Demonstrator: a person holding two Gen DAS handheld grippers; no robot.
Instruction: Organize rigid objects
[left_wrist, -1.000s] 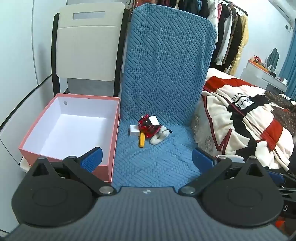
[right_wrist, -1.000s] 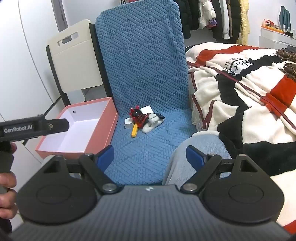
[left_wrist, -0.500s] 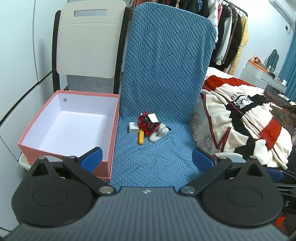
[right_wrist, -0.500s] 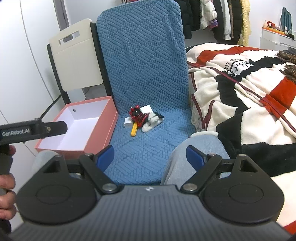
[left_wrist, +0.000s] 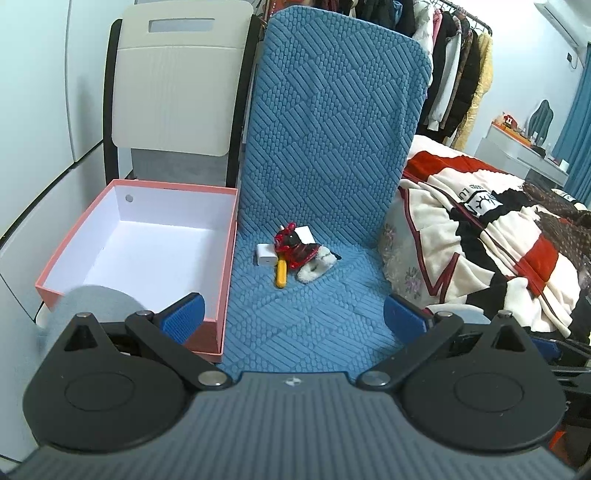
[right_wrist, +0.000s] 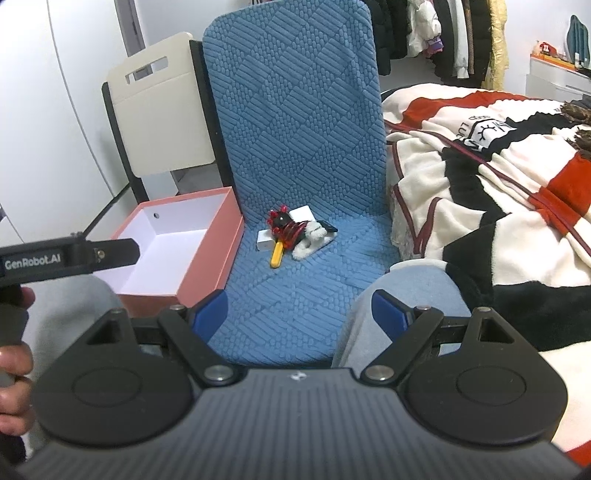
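Two claws: both wide, nothing btwn the blue pads.
Left claw (left_wrist: 293, 317): hangs over front edge of the seat, well short of the pile.
Right claw (right_wrist: 298, 312): also at the front edge, apart from the pile; a grey-clad knee (right_wrist: 402, 291) sits just under its right pad.
Pile (left_wrist: 295, 253): small cluster at back-centre of the blue chair seat (left_wrist: 306, 317), close to the backrest crease. Red/black spiked piece (left_wrist: 291, 245) on top, white block (left_wrist: 265, 254) at left, yellow handle (left_wrist: 281, 274) pointing toward the front, white fluffy item (left_wrist: 316, 266) at right. Pieces touch or overlap; exact stacking unclear.
Box (left_wrist: 74, 266): pink outside, white inside, open top, nothing in it. Its right wall runs just beside the seat's left edge; touching or not, can't tell.
Open room: bare seat fabric btwn pile and claws; narrow strip btwn pile and box wall.
Right side: striped blanket (left_wrist: 498, 240) on the bed crowds the seat's right edge.
Behind box: cream folding chair (left_wrist: 177, 85) against the wall.
Hand (right_wrist: 13, 365): at left edge of right view, gripping the left device's handle.
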